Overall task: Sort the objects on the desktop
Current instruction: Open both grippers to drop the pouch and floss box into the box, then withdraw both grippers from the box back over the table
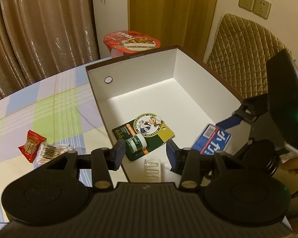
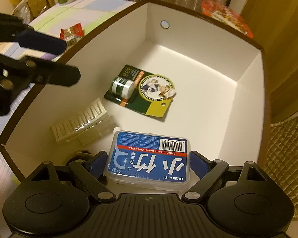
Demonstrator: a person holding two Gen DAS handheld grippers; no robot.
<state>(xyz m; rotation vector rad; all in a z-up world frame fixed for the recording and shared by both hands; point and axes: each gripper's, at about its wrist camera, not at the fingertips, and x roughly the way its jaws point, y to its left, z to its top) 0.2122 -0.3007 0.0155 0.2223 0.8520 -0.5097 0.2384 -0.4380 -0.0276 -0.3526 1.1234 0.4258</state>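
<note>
A brown cardboard box with white inside (image 1: 188,91) stands on the table; in the right wrist view its wall (image 2: 208,45) fills the frame. Inside lie a green balm card (image 1: 143,134) (image 2: 141,91) and a clear plastic pack (image 1: 153,170) (image 2: 79,121). My right gripper (image 2: 148,162) is shut on a blue floss pick box (image 2: 149,158) (image 1: 212,140) and holds it over the box's near side. My left gripper (image 1: 146,154) is open and empty over the box's left rim; it also shows in the right wrist view (image 2: 49,59).
A red snack packet (image 1: 30,144) and a cotton swab pack (image 1: 51,151) lie on the checked tablecloth (image 1: 49,107) left of the box. A red instant noodle bowl (image 1: 131,43) stands behind the box. A quilted chair (image 1: 240,55) is at the right.
</note>
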